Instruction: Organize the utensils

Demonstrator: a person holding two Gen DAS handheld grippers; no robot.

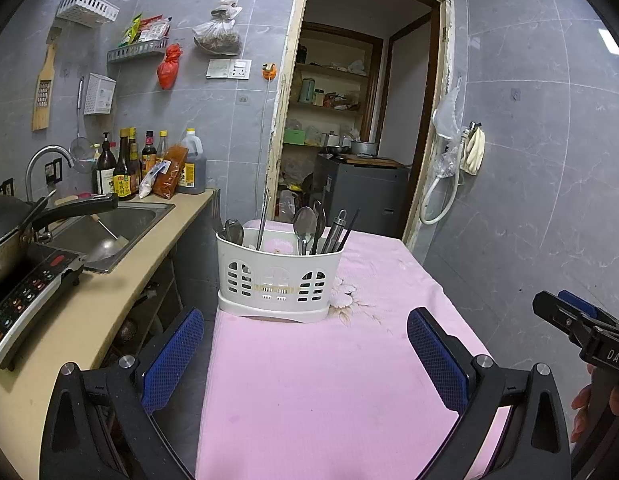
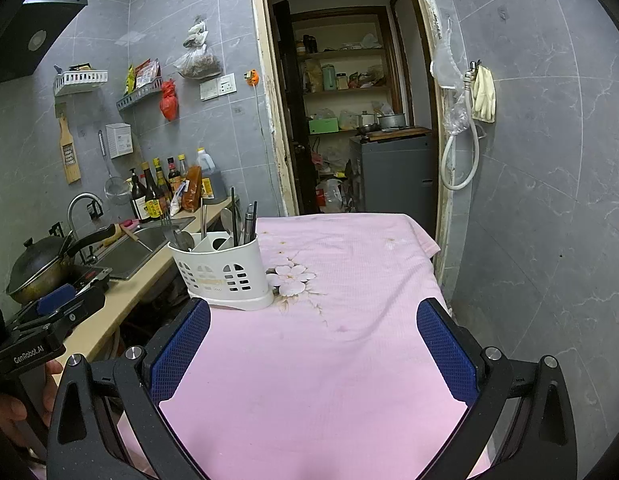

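Centrally, a white caddy (image 1: 278, 280) stood on a pink cloth (image 1: 329, 380) covering the table, close to the cloth's left edge and toward its far end. Its plastic front had arched window cutouts with slotted vents, and it sat on a shallow white base. Dividers split it into compartments. Spoons (image 1: 305, 226), a fork (image 1: 216, 216) and dark chopsticks (image 1: 349, 230) stood upright inside, handles down. A printed flower (image 2: 291, 278) on the cloth lay just beside the caddy's right side. Left gripper (image 1: 305, 360) hovered over the near cloth, blue pads spread wide, nothing between them. Right gripper (image 2: 313, 356) likewise gaped wide and held nothing. Counter and sink (image 1: 109, 228) ran along the left.
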